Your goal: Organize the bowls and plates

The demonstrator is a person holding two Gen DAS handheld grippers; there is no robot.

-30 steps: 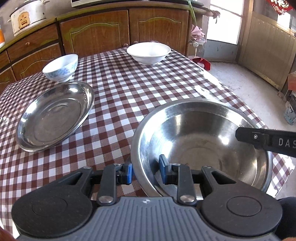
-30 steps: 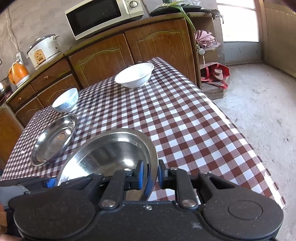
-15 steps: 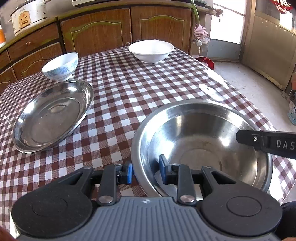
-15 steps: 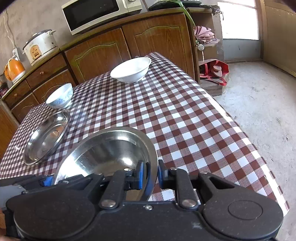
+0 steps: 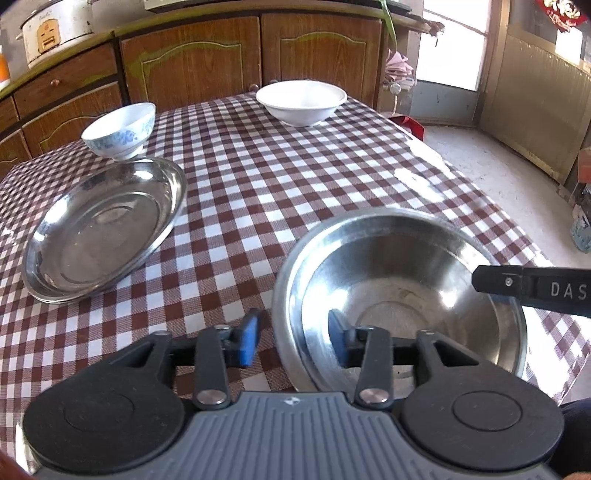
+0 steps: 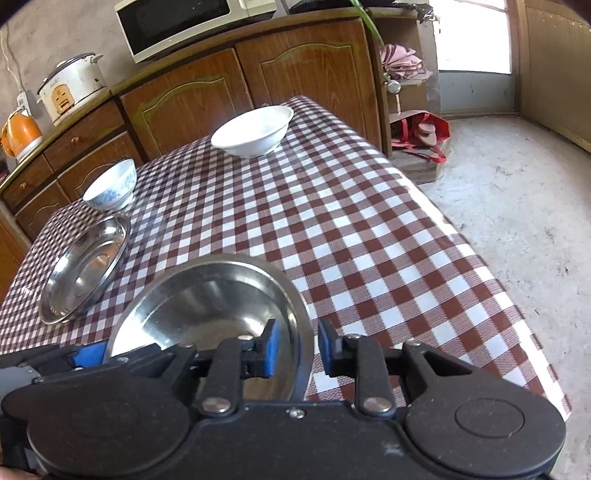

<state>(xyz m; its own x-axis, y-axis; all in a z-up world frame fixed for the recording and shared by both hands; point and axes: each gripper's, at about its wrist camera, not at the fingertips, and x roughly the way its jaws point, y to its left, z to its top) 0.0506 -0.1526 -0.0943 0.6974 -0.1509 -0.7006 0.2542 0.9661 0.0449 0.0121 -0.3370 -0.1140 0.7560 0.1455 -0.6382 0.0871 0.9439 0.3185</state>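
Left gripper (image 5: 291, 334): jaws have just been opening; the near-left rim of the steel bowl (image 5: 399, 295) is straddled, the blue pads seen apart from the metal, grip released.
Right gripper (image 6: 295, 349): jaws have just been opening; the bowl's right rim is straddled with a gap on each side, nothing clenched.
Steel bowl: set on the checked tablecloth (image 5: 258, 184) at the table's near right corner.
Steel plate (image 5: 103, 229): laid to the left, well apart from the steel bowl.
Blue-patterned bowl (image 5: 120, 129): placed just behind the plate.
White bowl (image 5: 301, 101): seen at the table's far edge.
Background: wooden cabinets (image 6: 221, 96), a rice cooker (image 6: 72, 86) and a microwave (image 6: 192, 22) are shown.
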